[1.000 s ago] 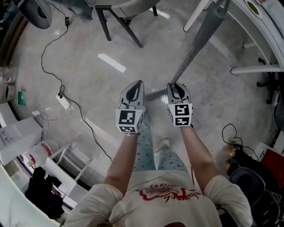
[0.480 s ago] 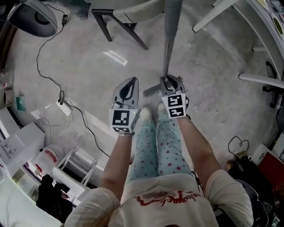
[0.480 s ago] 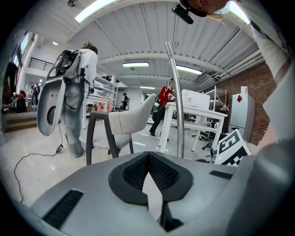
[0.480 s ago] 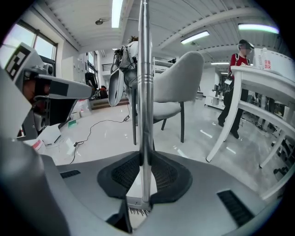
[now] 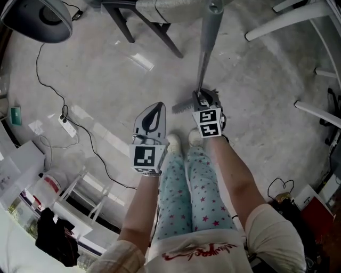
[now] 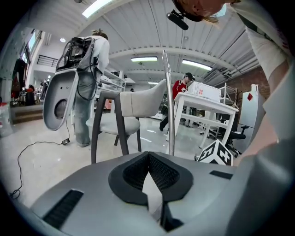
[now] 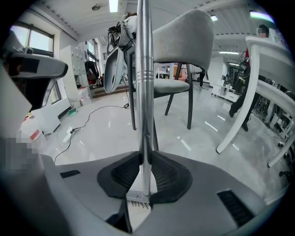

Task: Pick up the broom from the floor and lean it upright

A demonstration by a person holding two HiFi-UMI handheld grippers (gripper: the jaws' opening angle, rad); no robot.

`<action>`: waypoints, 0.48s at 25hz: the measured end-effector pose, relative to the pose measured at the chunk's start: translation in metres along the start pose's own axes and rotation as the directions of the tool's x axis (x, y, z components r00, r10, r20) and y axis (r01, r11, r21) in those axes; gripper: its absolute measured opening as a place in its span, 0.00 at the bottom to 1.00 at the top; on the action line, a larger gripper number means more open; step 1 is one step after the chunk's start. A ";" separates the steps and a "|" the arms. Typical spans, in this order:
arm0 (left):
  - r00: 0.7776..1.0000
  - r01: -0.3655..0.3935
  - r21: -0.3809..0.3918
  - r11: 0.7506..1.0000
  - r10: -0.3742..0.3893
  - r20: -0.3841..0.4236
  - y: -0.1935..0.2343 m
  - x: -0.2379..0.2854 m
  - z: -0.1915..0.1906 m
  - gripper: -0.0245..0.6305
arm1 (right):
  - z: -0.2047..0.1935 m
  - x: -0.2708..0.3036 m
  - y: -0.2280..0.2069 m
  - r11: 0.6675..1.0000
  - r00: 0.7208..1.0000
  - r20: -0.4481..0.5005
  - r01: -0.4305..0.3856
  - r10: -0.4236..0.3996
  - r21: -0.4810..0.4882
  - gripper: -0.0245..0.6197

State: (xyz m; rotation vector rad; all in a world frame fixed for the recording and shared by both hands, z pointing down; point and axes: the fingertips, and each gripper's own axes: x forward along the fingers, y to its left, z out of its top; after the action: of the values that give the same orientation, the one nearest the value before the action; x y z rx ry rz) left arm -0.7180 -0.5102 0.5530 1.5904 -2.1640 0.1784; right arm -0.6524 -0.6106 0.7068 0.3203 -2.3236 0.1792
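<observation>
The broom's metal handle (image 5: 206,48) rises nearly straight toward the camera in the head view. My right gripper (image 5: 202,99) is shut on its lower end, just above the bristle head (image 5: 183,107), which sits by the person's shoes. In the right gripper view the handle (image 7: 145,92) stands upright between the pads (image 7: 162,174), with bristles (image 7: 138,205) below. My left gripper (image 5: 155,106) hangs beside it to the left, jaws together and holding nothing. From the left gripper view (image 6: 148,159) the handle (image 6: 170,106) shows ahead at the right.
A grey chair (image 5: 160,9) stands just beyond the broom. White table legs (image 5: 285,18) lie at the upper right. A black cable (image 5: 50,74) and power strip (image 5: 66,123) run across the floor at left. Shelving and boxes (image 5: 32,176) line the lower left.
Both grippers have sunk toward the person's feet. The handle swung from leaning to the upper right to nearly upright, and the view shifted forward.
</observation>
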 end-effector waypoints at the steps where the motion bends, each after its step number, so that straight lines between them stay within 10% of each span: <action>1: 1.000 0.003 0.006 1.000 -0.003 0.008 0.003 0.008 -0.002 0.07 | -0.006 0.010 -0.002 1.000 1.000 -0.013 0.003 -0.003 -0.008 0.18; 12: 0.999 0.016 0.013 1.000 -0.016 0.033 0.019 0.052 0.001 0.07 | 0.019 0.070 -0.022 0.999 1.000 0.010 -0.008 0.008 -0.039 0.18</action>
State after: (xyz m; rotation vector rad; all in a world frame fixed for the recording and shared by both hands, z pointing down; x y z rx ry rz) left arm -0.7481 -0.5501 0.5767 1.6280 -2.1785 0.1617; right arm -0.7057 -0.6479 0.7445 0.2936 -2.3356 0.1368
